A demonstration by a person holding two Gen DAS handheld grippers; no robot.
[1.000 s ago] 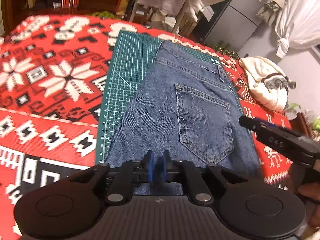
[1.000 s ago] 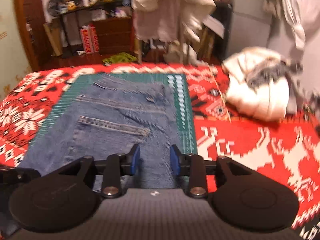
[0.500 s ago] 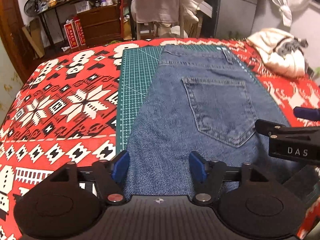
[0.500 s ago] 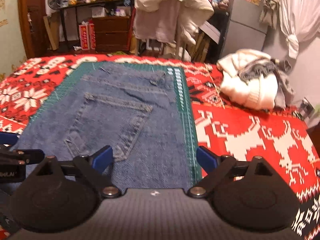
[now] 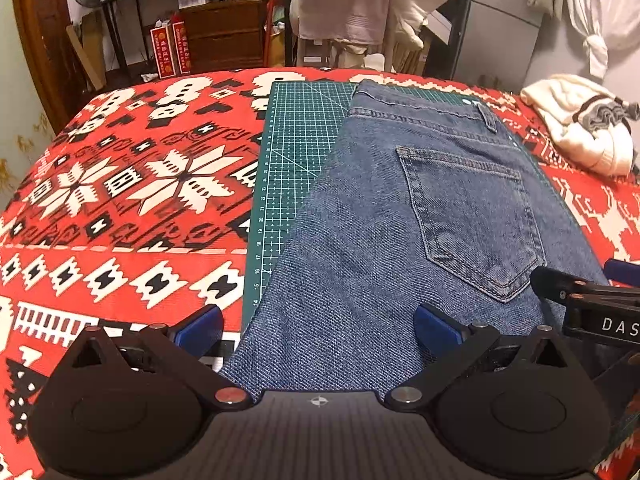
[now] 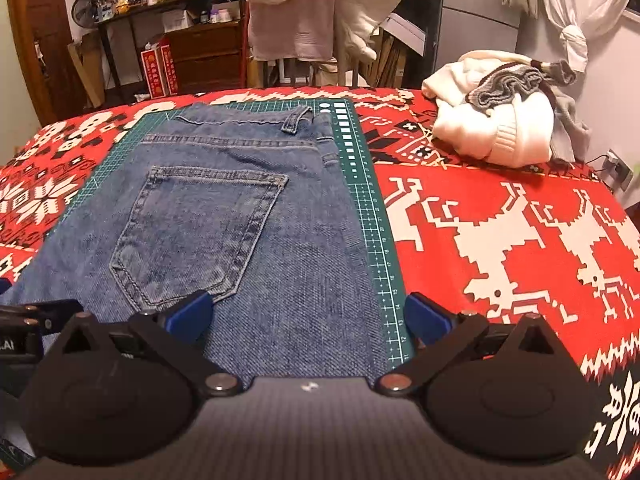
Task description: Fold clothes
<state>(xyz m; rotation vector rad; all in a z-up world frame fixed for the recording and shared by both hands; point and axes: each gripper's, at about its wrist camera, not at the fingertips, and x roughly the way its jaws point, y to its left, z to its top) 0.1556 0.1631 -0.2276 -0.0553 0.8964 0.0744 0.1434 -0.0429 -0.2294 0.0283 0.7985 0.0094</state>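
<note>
The red patterned blanket (image 5: 120,184) covers the whole bed, and every other thing is placed here against the green cutting mat (image 5: 296,152) that lies on it. The jeans (image 5: 400,220) lie flat on the mat, pocket side up, waistband at the mat's far edge, their one long side running along the mat's right border (image 6: 376,240) and a bare strip of mat showing on their left. They look doubled leg over leg into a single narrow panel, so the lengthwise fold appears done; how the near end of the legs lies cannot be seen below the grippers, and folding the length up is probably what is left. A heap of white and grey clothing (image 6: 496,120) sits on the blanket well to the right of the mat, near its far corner, unfolded and apparently waiting its turn. No basket, box or other container stands on or beside the mat, so there is nothing held in one.

The left gripper (image 5: 316,328) hovers over the near end of the mat with its jaws spread wide across the jeans' left edge, gripping nothing. The right gripper (image 6: 308,316) is likewise splayed wide and empty over the mat's right border, straddling the jeans' right edge.
</note>
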